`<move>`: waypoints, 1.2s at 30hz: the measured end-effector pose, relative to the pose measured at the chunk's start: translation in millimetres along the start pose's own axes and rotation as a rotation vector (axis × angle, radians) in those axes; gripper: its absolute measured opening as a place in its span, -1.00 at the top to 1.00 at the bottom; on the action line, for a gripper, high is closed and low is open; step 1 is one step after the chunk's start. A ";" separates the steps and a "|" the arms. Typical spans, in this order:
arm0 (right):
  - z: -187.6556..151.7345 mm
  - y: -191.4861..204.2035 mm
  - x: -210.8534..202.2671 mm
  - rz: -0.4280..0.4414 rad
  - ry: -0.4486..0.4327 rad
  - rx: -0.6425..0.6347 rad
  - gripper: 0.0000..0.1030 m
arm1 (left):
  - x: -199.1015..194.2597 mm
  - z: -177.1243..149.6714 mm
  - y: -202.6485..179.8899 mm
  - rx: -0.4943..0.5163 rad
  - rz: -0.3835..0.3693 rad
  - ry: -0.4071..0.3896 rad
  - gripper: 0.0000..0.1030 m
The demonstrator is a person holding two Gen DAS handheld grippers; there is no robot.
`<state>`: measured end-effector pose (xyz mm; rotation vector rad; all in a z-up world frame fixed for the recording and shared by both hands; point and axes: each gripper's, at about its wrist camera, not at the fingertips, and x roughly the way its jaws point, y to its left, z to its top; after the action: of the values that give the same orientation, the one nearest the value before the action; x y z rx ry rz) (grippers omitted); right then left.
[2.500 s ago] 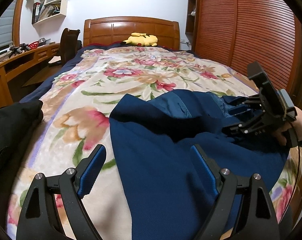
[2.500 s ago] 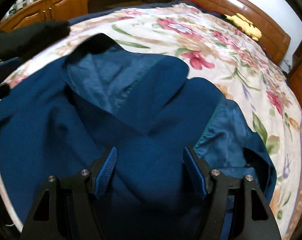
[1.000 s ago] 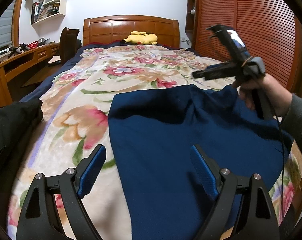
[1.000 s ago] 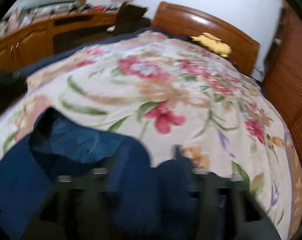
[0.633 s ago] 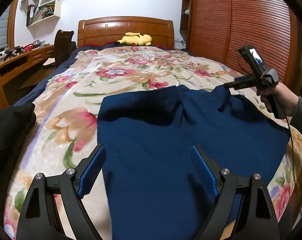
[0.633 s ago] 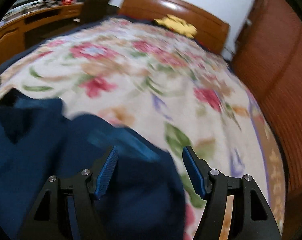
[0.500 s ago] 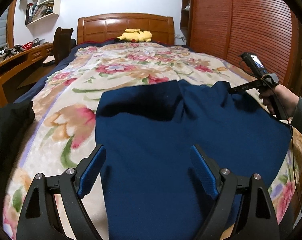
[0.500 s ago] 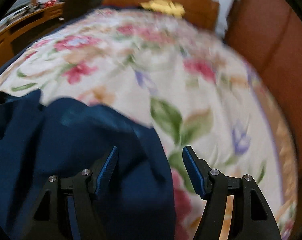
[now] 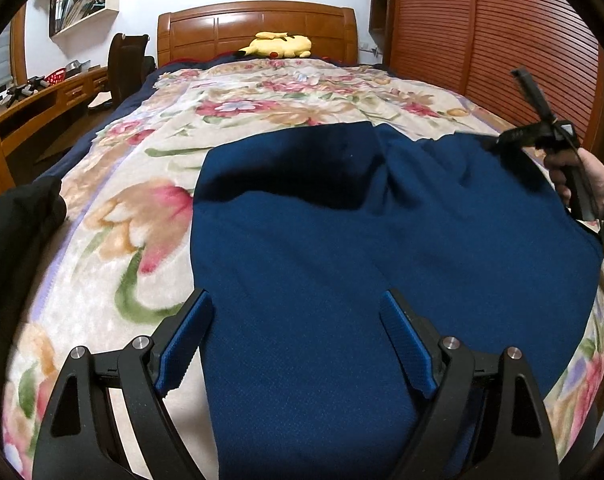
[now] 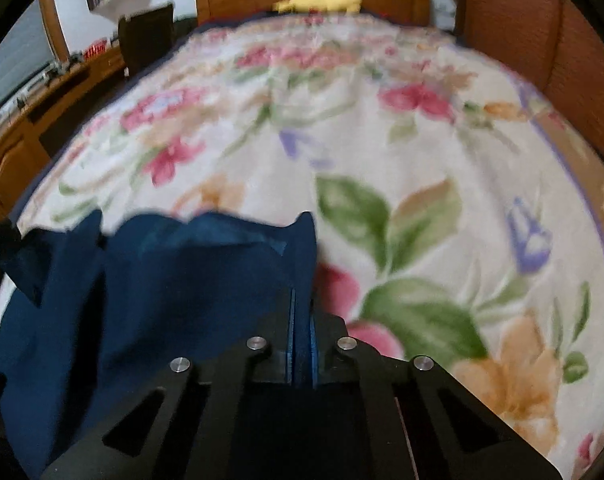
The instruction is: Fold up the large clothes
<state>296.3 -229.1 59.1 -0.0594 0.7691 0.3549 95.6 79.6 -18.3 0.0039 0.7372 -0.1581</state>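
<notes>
A large dark blue garment (image 9: 342,248) lies spread on the floral bedspread (image 9: 149,216). My left gripper (image 9: 297,332) is open, just above the garment's near part, one finger on each side of its left portion. My right gripper (image 10: 300,300) is shut on the garment's far right edge (image 10: 205,272); in the left wrist view it (image 9: 498,145) pinches that corner at the right. The right wrist view is blurred.
A yellow plush toy (image 9: 277,45) lies by the wooden headboard (image 9: 257,28). A wooden slatted wardrobe (image 9: 502,40) runs along the right side. A desk (image 9: 29,108) and chair (image 9: 127,64) stand left. A black garment (image 9: 9,232) lies at the bed's left edge.
My right gripper lifted, swung to the garment's far right edge and closed on it. The garment went from bunched to spread flat. My left gripper stayed open in place.
</notes>
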 end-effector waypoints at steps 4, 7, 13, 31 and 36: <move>-2.5 -23.5 -10.3 -0.188 -0.046 0.069 0.93 | -0.7 -1.2 1.1 -0.006 -0.004 0.002 -0.68; -8.4 -43.0 -9.2 -0.220 -0.028 0.147 0.93 | -1.2 -0.2 3.2 -0.014 -0.010 -0.001 -0.68; -13.2 -20.5 -31.5 -0.206 -0.104 0.074 0.43 | -2.1 0.6 4.2 -0.019 -0.011 -0.007 -0.68; -33.9 220.3 -8.4 0.250 0.017 -0.440 0.59 | -20.7 1.0 35.6 -0.076 0.020 -0.068 -0.68; -26.0 254.6 37.0 0.199 0.067 -0.486 0.59 | -22.0 0.0 41.0 -0.087 0.022 -0.069 -0.68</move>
<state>218.1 16.1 34.1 -0.4555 0.7427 0.7275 85.4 123.2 -5.6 -0.0754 0.6742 -0.1046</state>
